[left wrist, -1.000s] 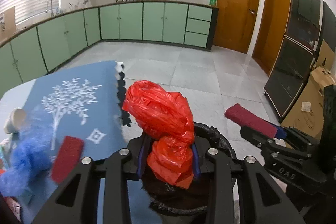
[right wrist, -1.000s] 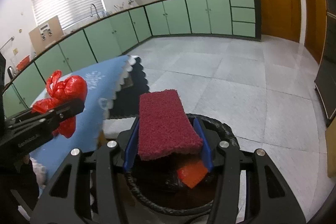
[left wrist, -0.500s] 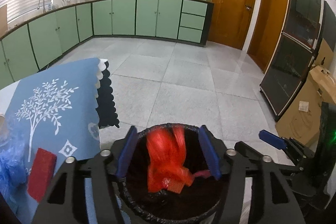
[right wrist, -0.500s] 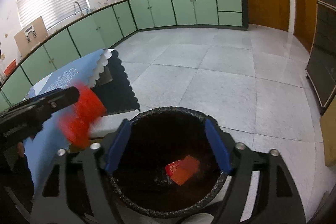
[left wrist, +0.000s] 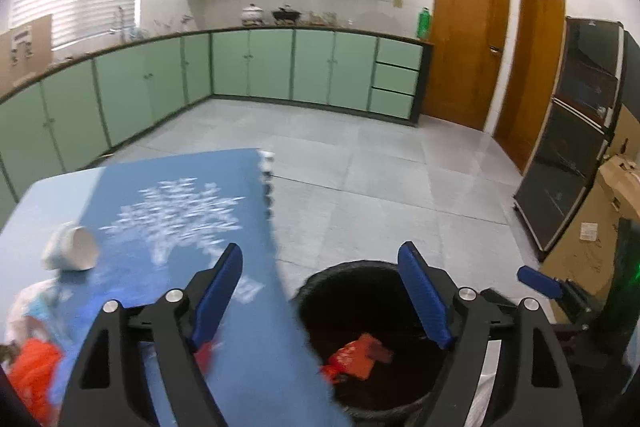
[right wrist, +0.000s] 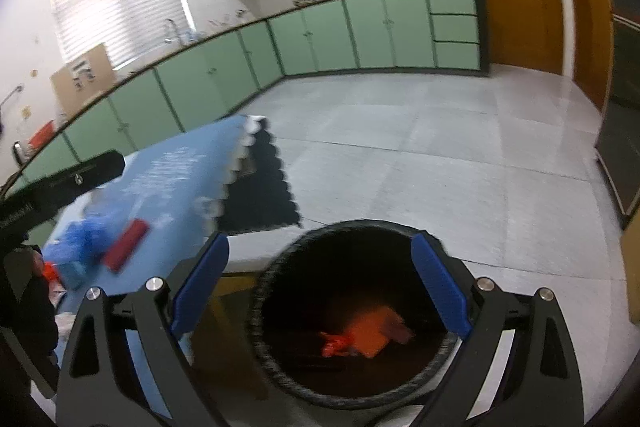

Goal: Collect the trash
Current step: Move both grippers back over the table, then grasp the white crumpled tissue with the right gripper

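Because both pictures are smeared by motion, much of the small litter is hard to make out. In the left wrist view, the bottom left corner holds an orange-red crumpled shape (left wrist: pixel 34 375) and pale blue wrapping, both cut off by the picture edge and too blurred to name. A small red scrap behind the left finger is mostly hidden.

The left wrist view alone shows a white cup (left wrist: pixel 72 249) lying tipped on its side near the left edge of the blue tablecloth (left wrist: pixel 188 211), and the right gripper's blue-padded fingertip (left wrist: pixel 538 283) at the far right. The right wrist view alone shows a dark red sponge (right wrist: pixel 126 245) beside a blue crumpled bag (right wrist: pixel 84 247) near the cloth's near edge, and the black arm of the left gripper crossing the left side.

The black-lined trash bin (left wrist: pixel 362 271) stands on the floor just beside the cloth's right edge. Red-orange trash (left wrist: pixel 356 353) lies at its bottom. The left gripper (left wrist: pixel 320 293) has jaws spreading wide and empty; the bin sits below its right finger. The right gripper (right wrist: pixel 320 281) is likewise opening with nothing between the pads, and the bin's mouth (right wrist: pixel 360 227) lies below, framed between its fingers.
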Demonstrator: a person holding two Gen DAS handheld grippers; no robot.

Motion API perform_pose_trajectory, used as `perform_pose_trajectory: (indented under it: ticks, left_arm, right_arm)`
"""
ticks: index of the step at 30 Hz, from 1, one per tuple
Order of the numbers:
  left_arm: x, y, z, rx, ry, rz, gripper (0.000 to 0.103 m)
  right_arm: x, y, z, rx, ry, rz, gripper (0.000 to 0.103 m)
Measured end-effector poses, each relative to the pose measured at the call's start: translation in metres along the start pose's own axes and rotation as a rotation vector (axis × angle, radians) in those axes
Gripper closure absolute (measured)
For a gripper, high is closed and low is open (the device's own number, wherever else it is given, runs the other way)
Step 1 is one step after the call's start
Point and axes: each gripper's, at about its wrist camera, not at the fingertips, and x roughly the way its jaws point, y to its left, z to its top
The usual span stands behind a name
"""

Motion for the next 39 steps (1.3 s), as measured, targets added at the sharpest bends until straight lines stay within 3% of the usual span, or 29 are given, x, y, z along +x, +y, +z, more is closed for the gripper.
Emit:
perform_pose_trajectory:
  ticks: [7, 15, 26, 36, 39]
  left_arm:
    - [-0.049, 0.054, -0.037, -0.046, 0.022, 0.118, 0.024]
    - [-0.089, 0.106, -0.080, -0.117, 0.046, 0.224, 0.024]
    - [-0.111, 0.144, -0.107, -0.193, 0.041, 0.287, 0.024]
    - [-0.118, 0.160, -0.122, -0.219, 0.054, 0.315, 0.024]
    - [-0.117, 0.160, -0.122, -0.219, 0.057, 0.314, 0.024]
  right_arm:
    - [-0.015, 0.065, -0.007, -0.059, -0.011, 0.119, 0.013]
    - [-0.024, 0.119, -0.017, -0.119, -0.004, 0.195, 0.013]
    - [-0.018, 0.183, -0.046, -0.214, 0.027, 0.252, 0.017]
    - [-0.003, 0.201, -0.072, -0.261, 0.084, 0.249, 0.017]
    - [0.004, 0.200, -0.080, -0.264, 0.113, 0.253, 0.021]
